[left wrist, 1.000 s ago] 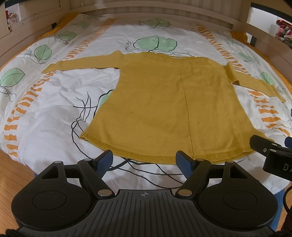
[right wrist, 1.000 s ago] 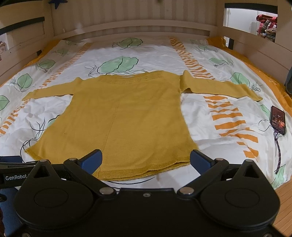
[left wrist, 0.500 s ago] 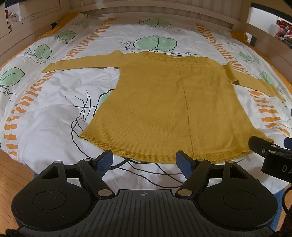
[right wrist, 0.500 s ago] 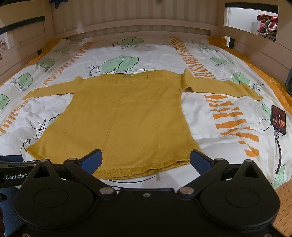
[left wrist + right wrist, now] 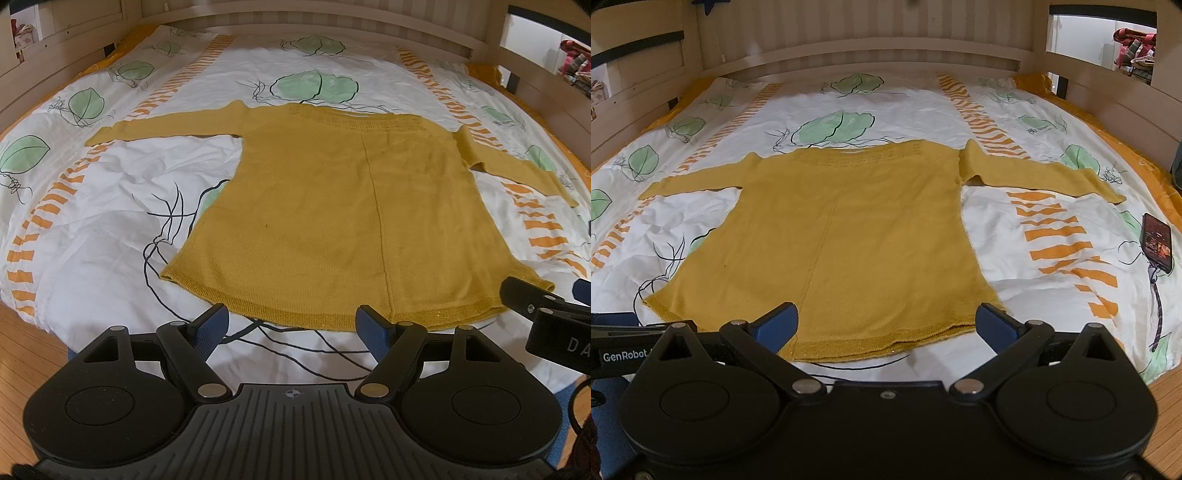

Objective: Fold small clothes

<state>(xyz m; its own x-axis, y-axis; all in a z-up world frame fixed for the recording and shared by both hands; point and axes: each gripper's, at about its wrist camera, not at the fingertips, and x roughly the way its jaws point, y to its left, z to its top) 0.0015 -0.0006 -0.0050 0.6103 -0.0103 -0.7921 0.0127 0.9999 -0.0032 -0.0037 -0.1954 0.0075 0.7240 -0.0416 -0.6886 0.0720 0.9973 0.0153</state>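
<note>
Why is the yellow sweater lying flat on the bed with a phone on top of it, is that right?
Not quite. The yellow sweater does lie flat on the bed, but the phone lies on the bedspread beside it, clear of the sleeve, as the right wrist view shows.

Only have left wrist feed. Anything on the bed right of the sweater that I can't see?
Observer: Yes, a phone lies on the bedspread beyond the right sleeve, screen lit.
Operator: Plugged in?
Observer: A braided cable runs from its near end toward the bed's edge.
Operator: Right gripper state?
Observer: The right gripper is open and empty, its fingers straddling the sweater hem's right half.
</note>
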